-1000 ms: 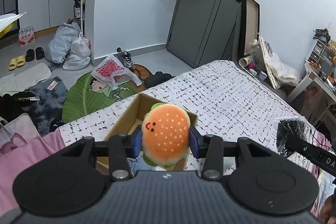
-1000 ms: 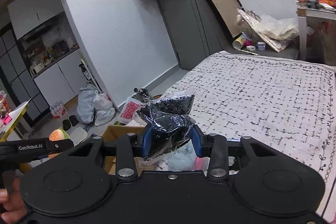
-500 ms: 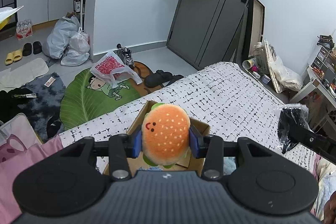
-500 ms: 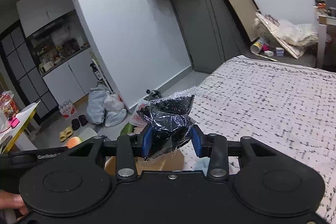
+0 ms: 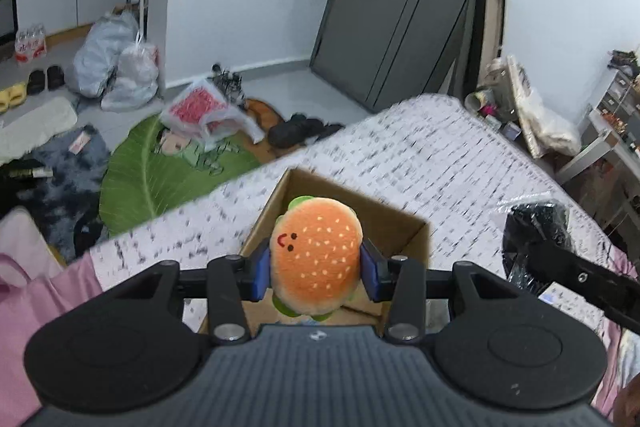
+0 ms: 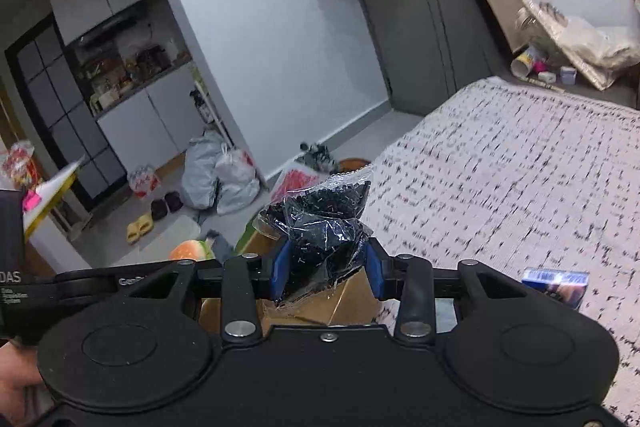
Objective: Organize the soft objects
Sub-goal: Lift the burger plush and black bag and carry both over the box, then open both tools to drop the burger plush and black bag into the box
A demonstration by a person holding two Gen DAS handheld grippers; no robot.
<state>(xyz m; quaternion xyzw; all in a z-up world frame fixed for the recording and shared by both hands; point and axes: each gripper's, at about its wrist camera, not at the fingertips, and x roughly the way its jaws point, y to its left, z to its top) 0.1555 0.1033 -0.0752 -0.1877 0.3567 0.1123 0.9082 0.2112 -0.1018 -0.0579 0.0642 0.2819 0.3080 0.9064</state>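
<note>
Bedroom, patterned bed (image 5: 460, 155) | our left hand-held gripper (image 5: 316, 267) clamps burger plush (image 5: 316, 255) over open cardboard box (image 5: 400, 223) at 6 o'clock | our right hand-held gripper (image 6: 325, 267) clamps black bead bag (image 6: 320, 227), box below.

Cardboard box (image 5: 404, 227): interior floor hidden behind burger plush (image 5: 316, 259). Bedspread (image 6: 500, 179) pattern motion-blurred. Blue packet (image 6: 556, 281) at four o'clock: lower part occluded, print illegible. Shelf contents too small to identify.

You could read "DAS" and a cut-off "Gen" on the left gripper (image 6: 132, 281); nothing else was legible.
</note>
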